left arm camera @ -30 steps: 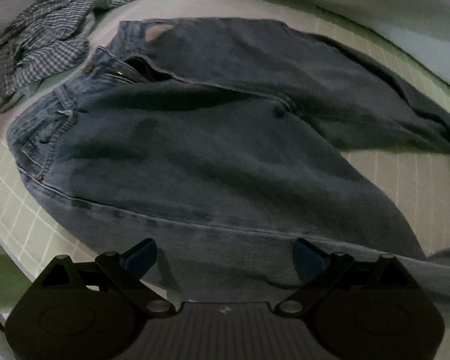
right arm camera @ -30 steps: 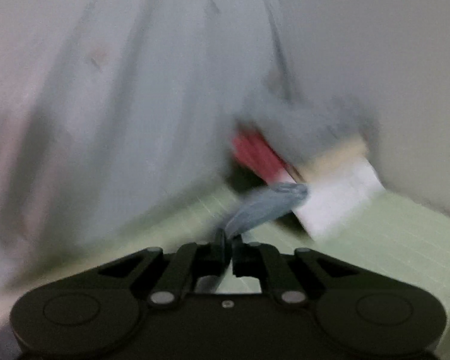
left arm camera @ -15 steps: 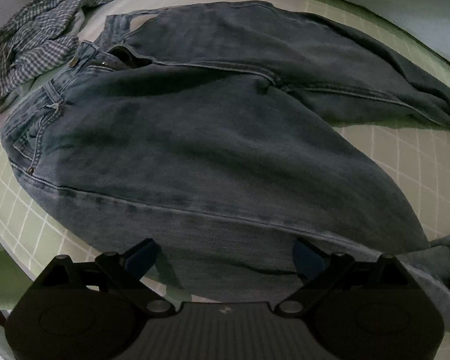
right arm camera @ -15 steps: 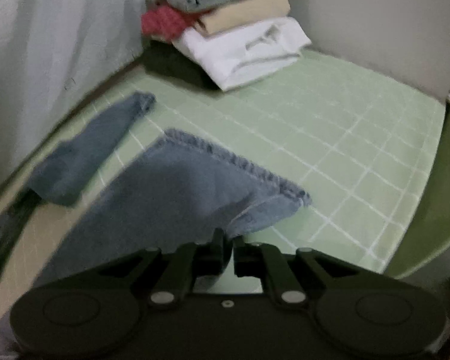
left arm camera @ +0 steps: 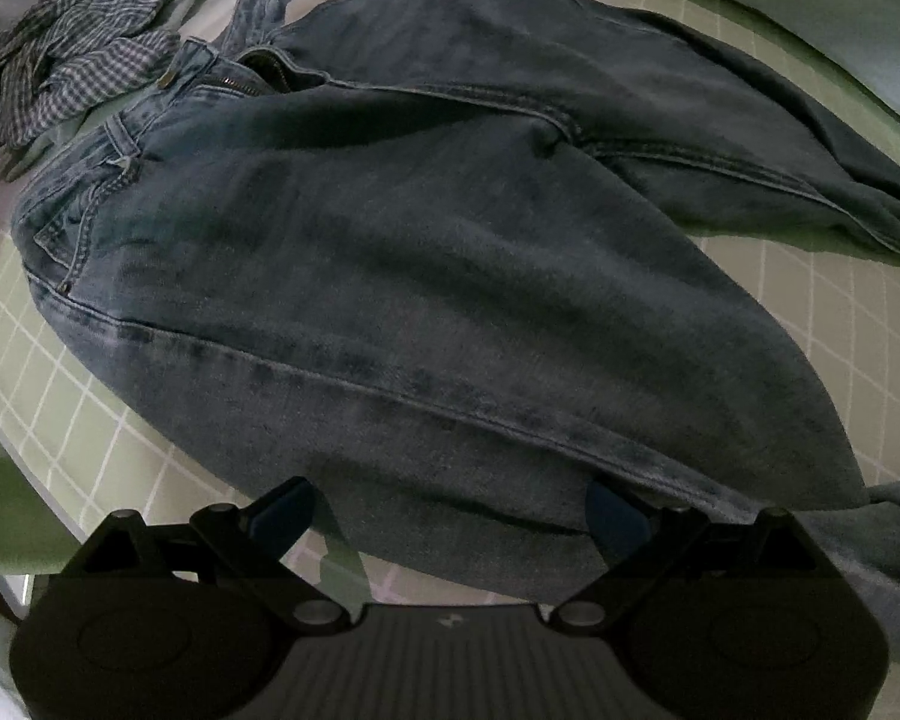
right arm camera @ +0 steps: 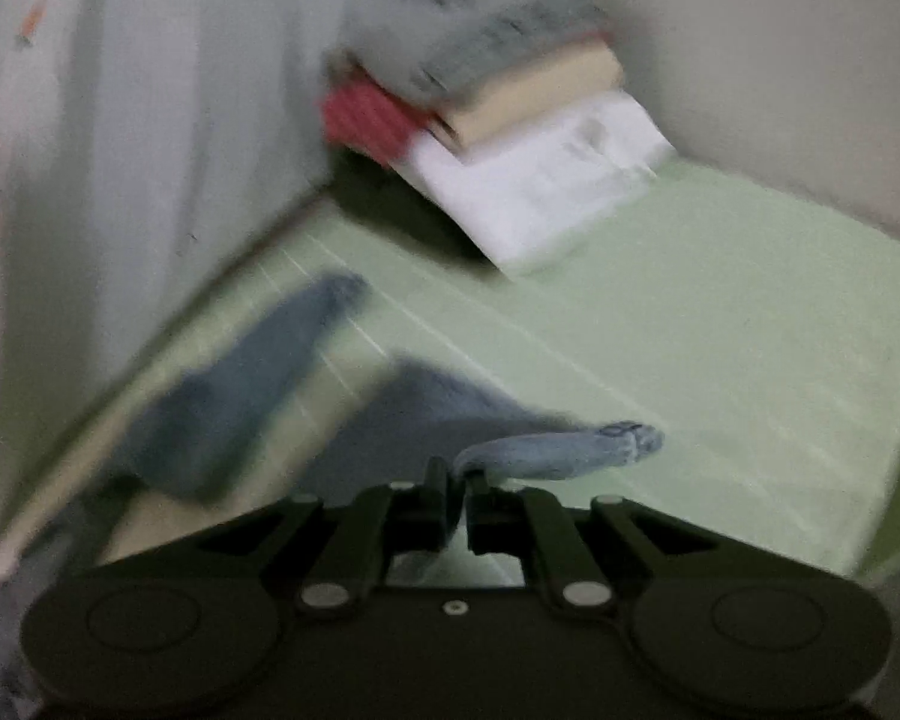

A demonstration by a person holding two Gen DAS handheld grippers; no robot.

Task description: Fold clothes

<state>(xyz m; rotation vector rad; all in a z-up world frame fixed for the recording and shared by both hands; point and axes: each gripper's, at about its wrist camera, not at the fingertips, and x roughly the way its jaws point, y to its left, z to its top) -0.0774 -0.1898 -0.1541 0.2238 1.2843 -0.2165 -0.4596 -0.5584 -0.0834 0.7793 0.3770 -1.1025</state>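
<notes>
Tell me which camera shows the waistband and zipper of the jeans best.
The left wrist view: the jeans lie spread out, with the waistband and open zipper sharp at upper left. The right wrist view is blurred and shows only the leg ends, one hem pinched in the right tongs.

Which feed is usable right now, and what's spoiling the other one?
Left wrist view: sharp but dim; the jeans show seams clearly, with a dark shadow below the zip and fisheye bending at the edges. Right wrist view: motion blur smears the folded stack and the mat grid lines; only the right gripper and its pinched denim hem look crisp.
</notes>
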